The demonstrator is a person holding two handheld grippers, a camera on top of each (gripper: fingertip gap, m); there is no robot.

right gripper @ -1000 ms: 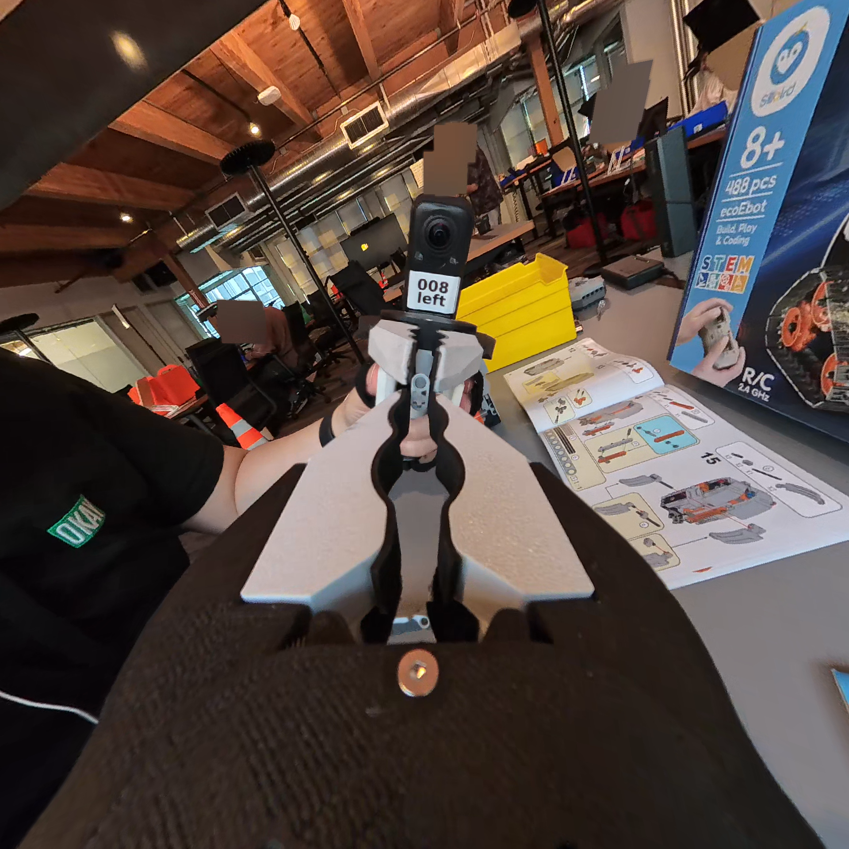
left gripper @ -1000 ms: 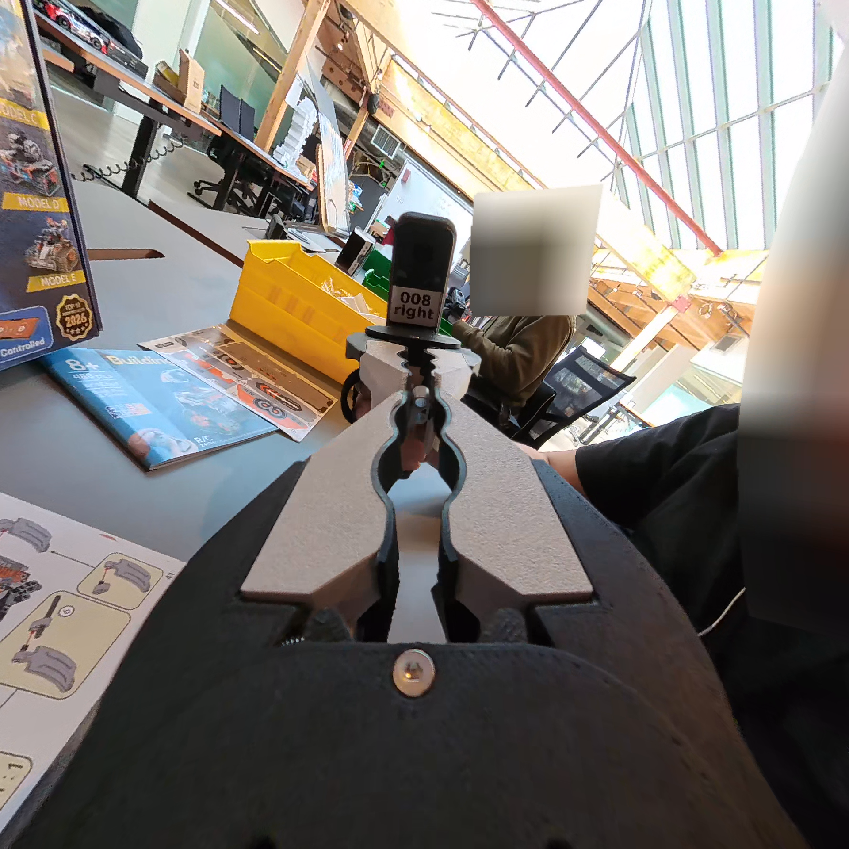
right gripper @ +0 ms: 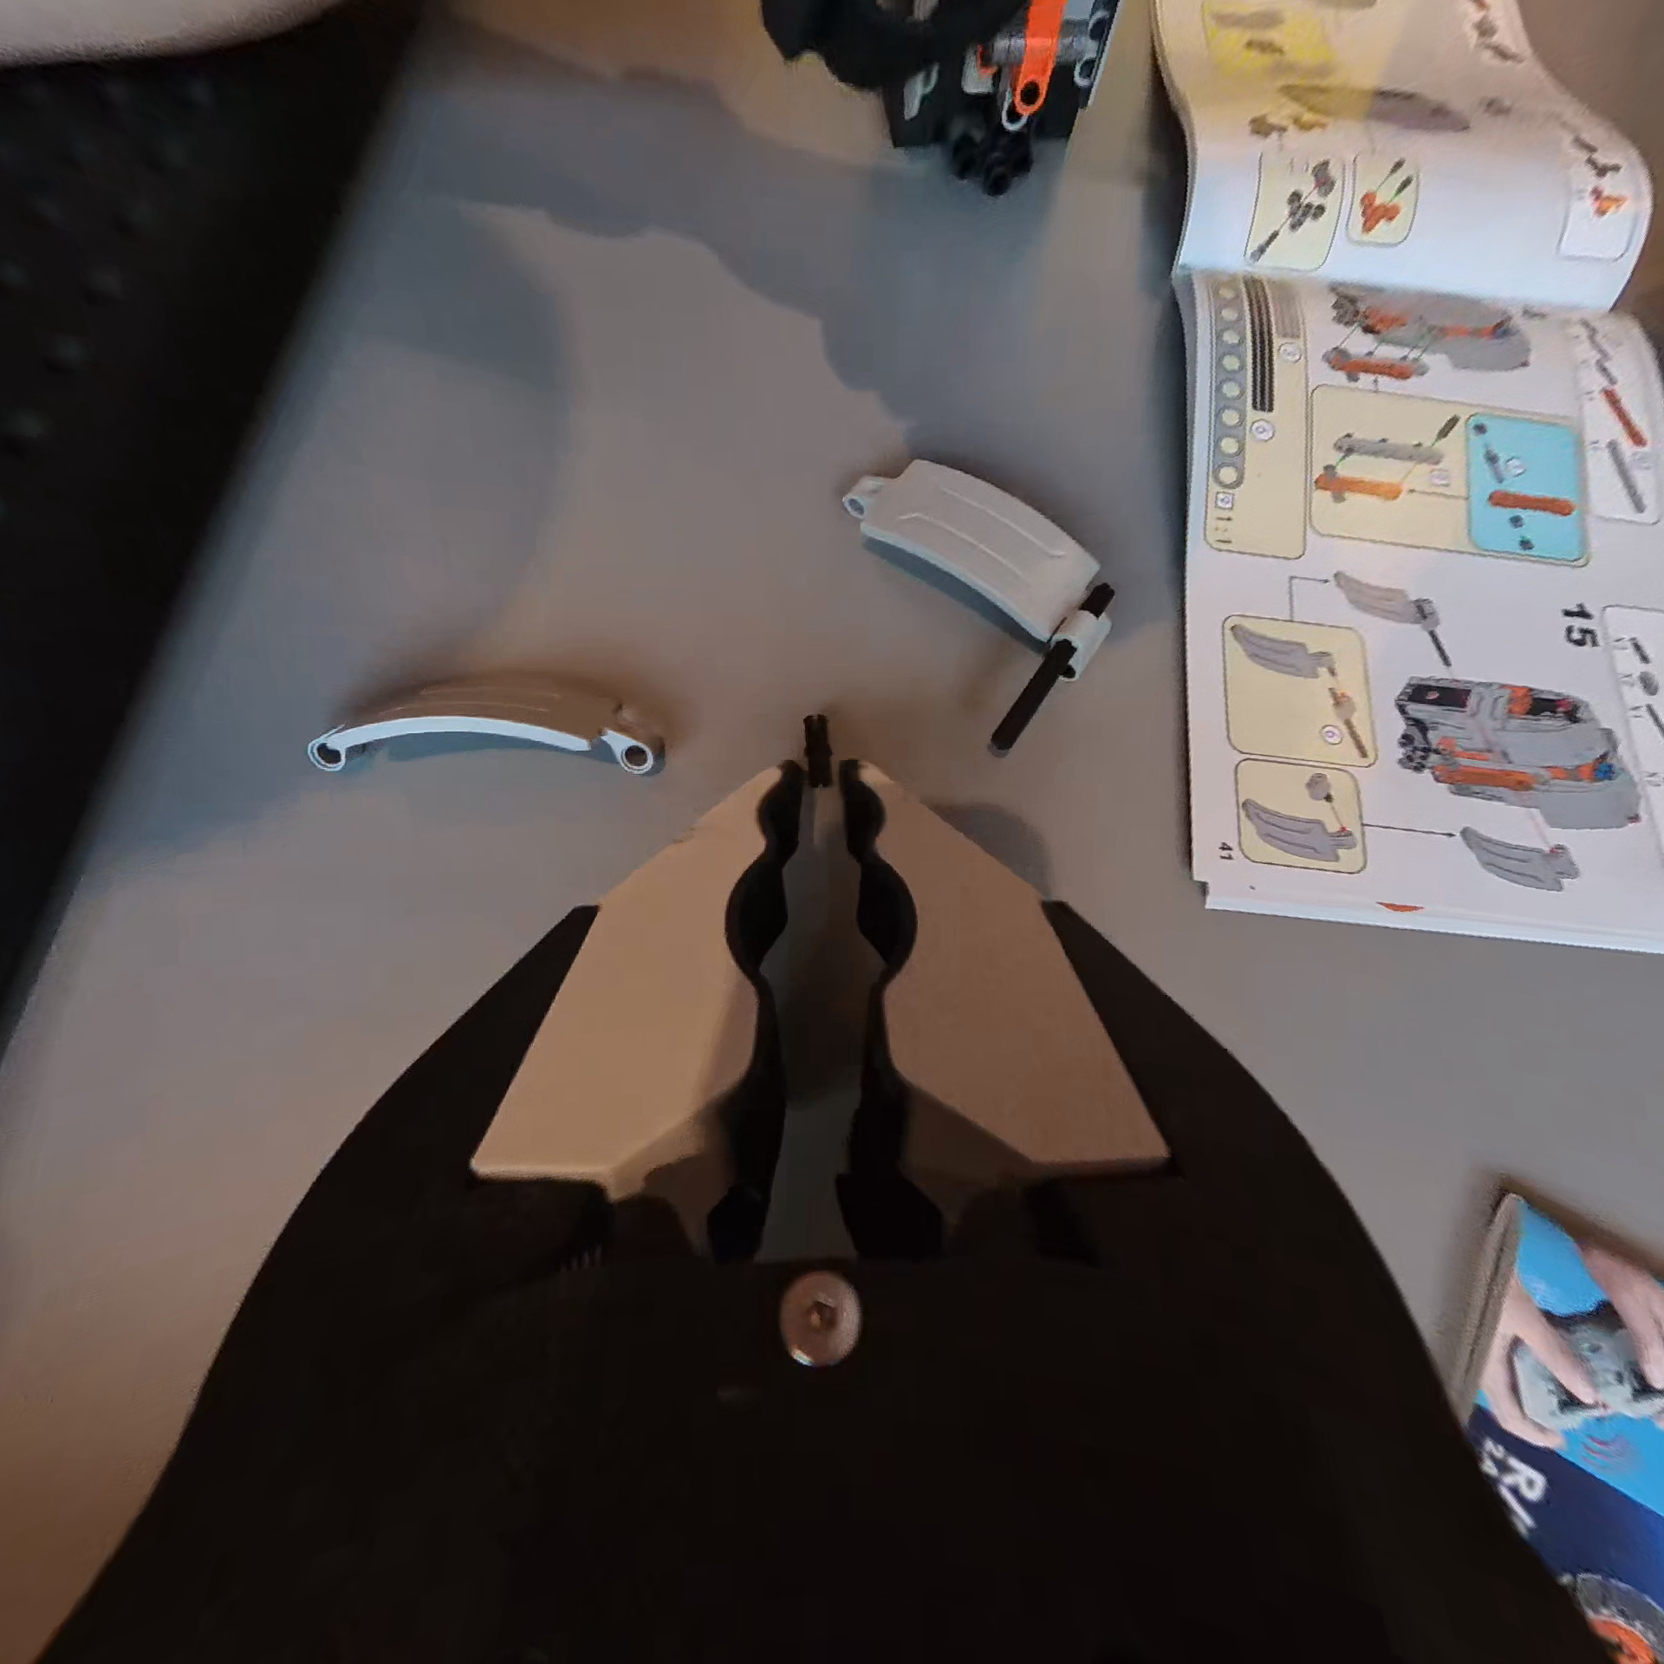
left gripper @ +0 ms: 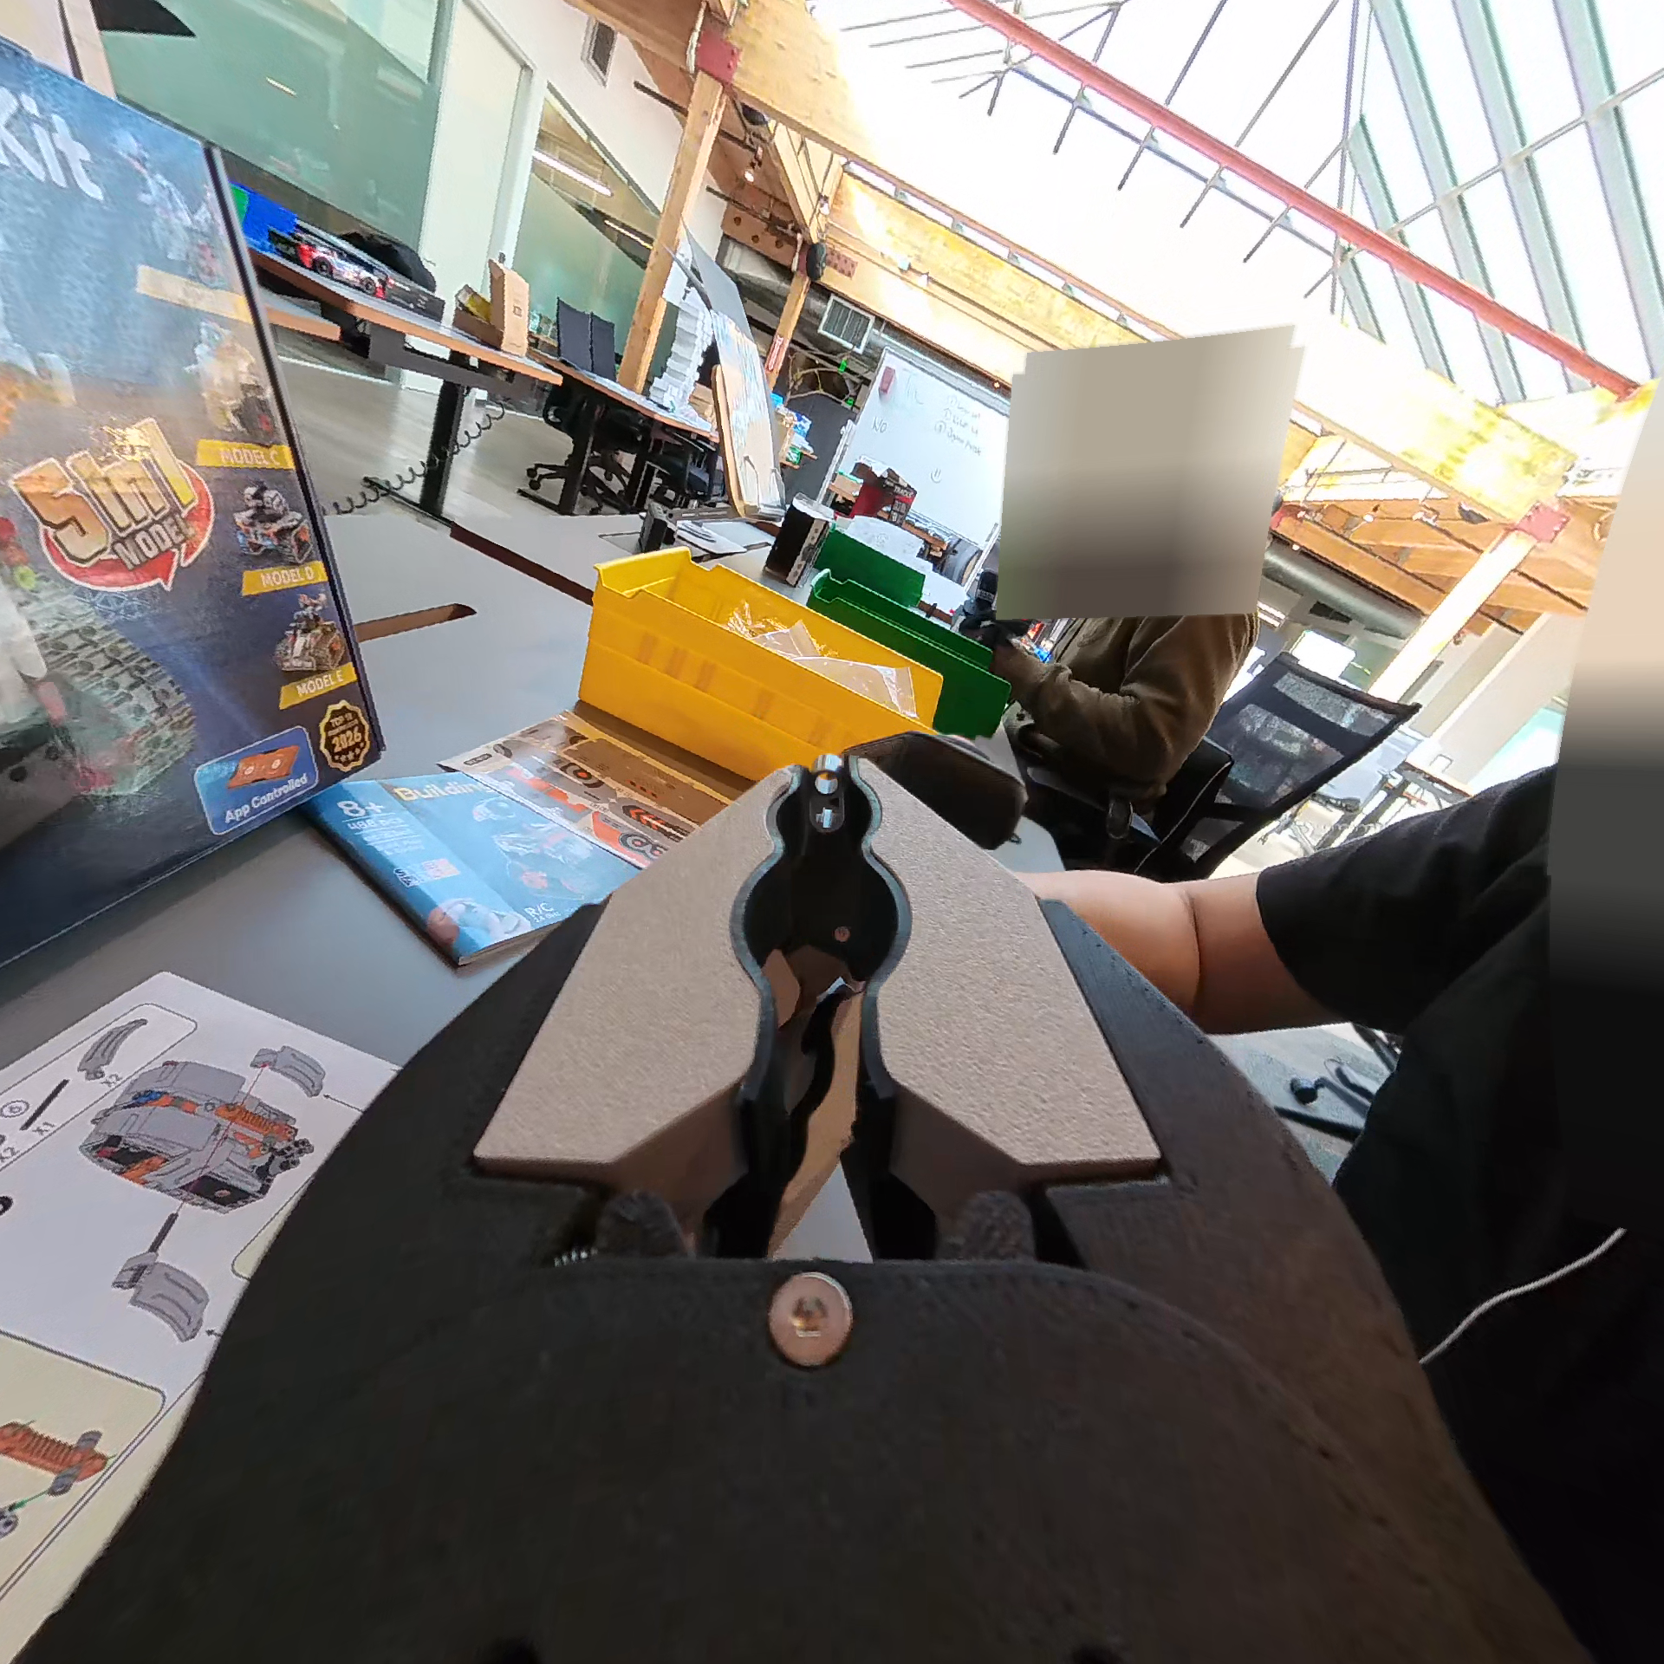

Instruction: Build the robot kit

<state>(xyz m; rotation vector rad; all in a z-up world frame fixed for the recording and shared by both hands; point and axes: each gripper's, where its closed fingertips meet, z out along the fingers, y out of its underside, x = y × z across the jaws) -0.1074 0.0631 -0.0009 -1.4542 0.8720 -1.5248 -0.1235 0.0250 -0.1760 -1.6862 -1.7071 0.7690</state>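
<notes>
My left gripper (left gripper: 824, 797) is shut on a small grey connector piece (left gripper: 824, 783), held up in the air above the grey table (left gripper: 270, 918). My right gripper (right gripper: 818, 779) points down at the table (right gripper: 630, 360) with its jaws a little apart. A small black pin (right gripper: 817, 747) stands right at its tips. A curved grey panel (right gripper: 486, 720) lies to the left of the tips. A second curved grey panel (right gripper: 977, 540) with a black axle (right gripper: 1049, 675) lies to the upper right. The right gripper's black body (left gripper: 936, 792) shows just behind the left gripper's tips.
An open instruction booklet (right gripper: 1423, 540) lies at the right, a partly built black and orange model (right gripper: 972, 72) at the top, a blue booklet (right gripper: 1567, 1441) at the lower right. The left wrist view shows a kit box (left gripper: 135, 540), a yellow bin (left gripper: 747, 666), a green bin (left gripper: 909, 630) and a seated person (left gripper: 1125, 693). One gripper's finger ends stand about 20 cm off the other's.
The right gripper has left the grey connector, swung down toward the table and opened a little by the black pin. The left gripper still holds the connector and has tilted slightly.
</notes>
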